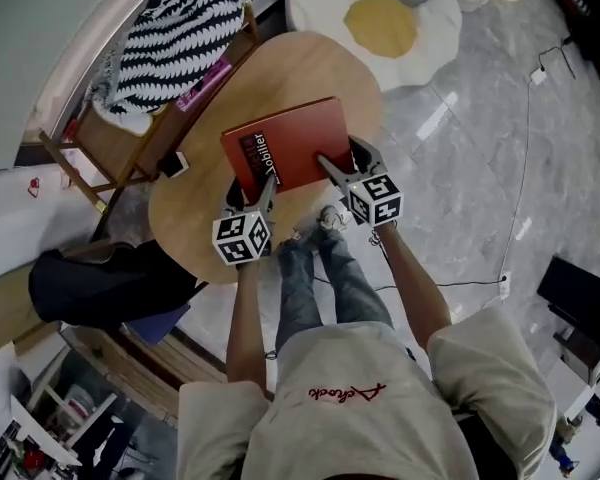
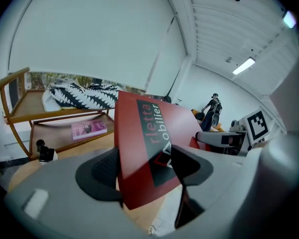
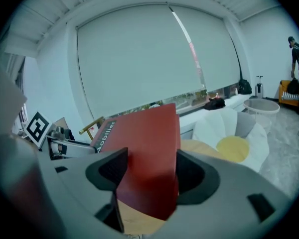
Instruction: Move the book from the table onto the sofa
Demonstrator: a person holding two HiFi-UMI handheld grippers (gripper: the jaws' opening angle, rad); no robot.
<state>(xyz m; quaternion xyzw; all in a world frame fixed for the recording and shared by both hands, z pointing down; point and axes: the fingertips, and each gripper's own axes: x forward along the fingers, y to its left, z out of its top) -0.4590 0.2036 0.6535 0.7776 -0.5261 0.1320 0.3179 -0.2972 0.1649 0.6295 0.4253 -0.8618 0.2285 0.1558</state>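
A red book [image 1: 290,143] with a dark spine label is held over the near part of the round wooden table [image 1: 195,218]. My left gripper [image 1: 266,194] is shut on its near left corner, by the spine. At the near right corner my right gripper [image 1: 332,168] is shut on it too. In the left gripper view the book [image 2: 142,133] stands tilted between the jaws of the left gripper [image 2: 144,171]. The right gripper view shows the book [image 3: 144,148] clamped in the right gripper [image 3: 149,171]. Whether the far edge touches the table I cannot tell.
A white flower-shaped seat with a yellow centre [image 1: 380,23] lies on the floor beyond the table. Left of the table stands a wooden shelf cart [image 1: 90,158] with a striped cloth [image 1: 175,33] and a pink book [image 1: 205,83]. A black bag [image 1: 100,283] lies at the near left.
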